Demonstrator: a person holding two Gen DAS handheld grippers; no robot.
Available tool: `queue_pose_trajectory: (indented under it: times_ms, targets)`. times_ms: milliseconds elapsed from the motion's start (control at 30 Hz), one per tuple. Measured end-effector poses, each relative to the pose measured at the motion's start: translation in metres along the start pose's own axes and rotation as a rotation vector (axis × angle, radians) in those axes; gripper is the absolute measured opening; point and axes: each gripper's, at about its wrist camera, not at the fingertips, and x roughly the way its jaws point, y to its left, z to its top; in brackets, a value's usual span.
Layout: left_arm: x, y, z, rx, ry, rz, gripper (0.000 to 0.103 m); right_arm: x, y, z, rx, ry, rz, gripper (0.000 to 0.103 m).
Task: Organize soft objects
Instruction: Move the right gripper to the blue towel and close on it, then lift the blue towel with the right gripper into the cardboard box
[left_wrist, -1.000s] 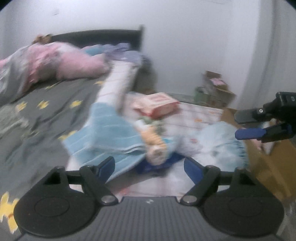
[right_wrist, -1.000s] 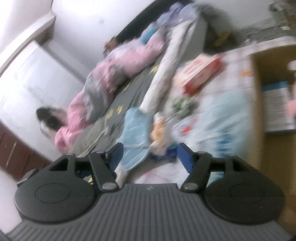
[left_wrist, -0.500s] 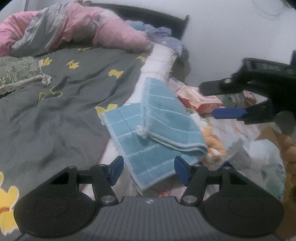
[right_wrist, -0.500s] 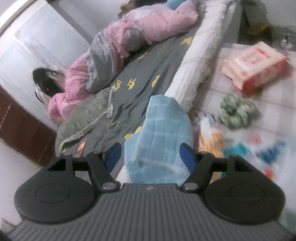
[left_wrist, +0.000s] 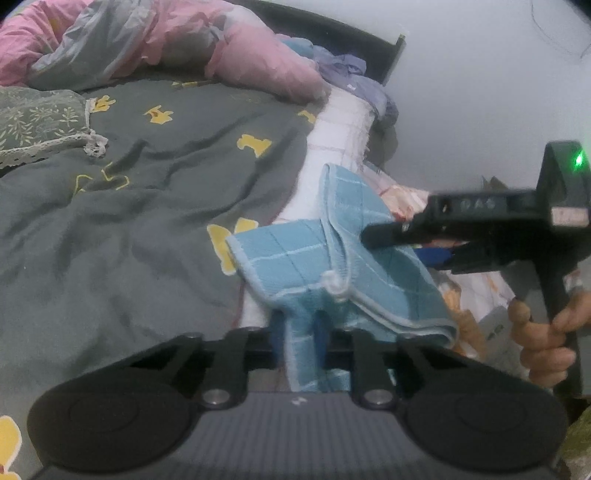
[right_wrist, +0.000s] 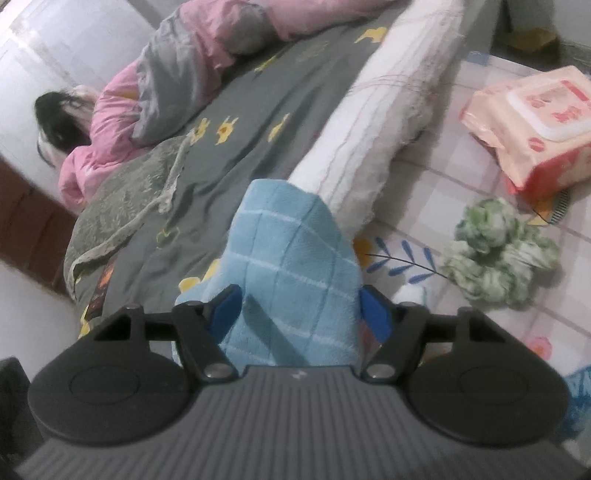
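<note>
L claw (left_wrist: 299, 334) pinched tight, R claw (right_wrist: 301, 306) just been closing.

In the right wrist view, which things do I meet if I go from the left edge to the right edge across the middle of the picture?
Pink quilt → grey bedspread with yellow figures → blue checked towel → green scrunchie-like bundle → pink wipes pack.

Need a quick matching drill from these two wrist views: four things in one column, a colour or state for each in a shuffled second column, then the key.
1. left gripper
2. blue towel
3. wipes pack
4. green scrunchie

A. lies on the checked mat below the pink pack
B. pink, red print
C. shut on cloth
D. white grid lines, draped off the bed edge

Pairs: 1-C, 2-D, 3-B, 4-A
</note>
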Motion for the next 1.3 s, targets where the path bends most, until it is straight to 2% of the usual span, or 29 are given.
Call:
queue_pose_trajectory:
  times_ms: [167, 333, 467, 633, 700, 733, 800, 1000, 1100, 1233, 1300]
  targets:
    - [-0.008, 0.0, 0.003, -0.01, -0.032, -0.037, 0.012, -0.003, 0.003, 0.0, -0.003, -0.018, 0.018, 0.026]
    - [-0.022, -0.005, 0.005, 0.005, -0.067, -0.084, 0.011, -0.022, 0.025, -0.013, -0.058, -0.047, 0.067, 0.021]
    - [-0.022, -0.01, 0.004, 0.016, -0.065, -0.107, 0.011, -0.025, 0.042, -0.027, -0.098, -0.021, 0.109, 0.021]
    - [-0.008, -0.015, -0.001, 0.03, -0.014, -0.136, 0.012, -0.017, 0.042, -0.036, -0.044, 0.023, 0.152, 0.028]
    - [-0.003, -0.017, -0.002, 0.032, -0.006, -0.14, 0.013, -0.015, 0.038, -0.035, 0.001, 0.026, 0.184, 0.043]
    - [-0.002, -0.018, -0.001, 0.034, -0.009, -0.145, 0.014, -0.015, 0.037, -0.035, 0.016, 0.024, 0.193, 0.048]
    - [0.0, -0.02, 0.0, 0.039, -0.023, -0.15, 0.018, -0.015, 0.04, -0.035, -0.003, 0.019, 0.173, 0.054]
    - [0.008, -0.034, 0.003, 0.096, -0.038, -0.16, 0.022, -0.012, 0.06, -0.036, -0.121, 0.01, 0.048, 0.07]
    - [0.01, -0.039, 0.001, 0.12, -0.046, -0.165, 0.025, -0.009, 0.063, -0.036, -0.159, 0.013, -0.009, 0.072]
    - [0.01, -0.039, 0.0, 0.117, -0.05, -0.172, 0.026, -0.005, 0.057, -0.036, -0.15, 0.02, -0.027, 0.07]
    - [0.01, -0.038, 0.0, 0.118, -0.049, -0.174, 0.026, -0.004, 0.054, -0.036, -0.149, 0.017, -0.038, 0.064]
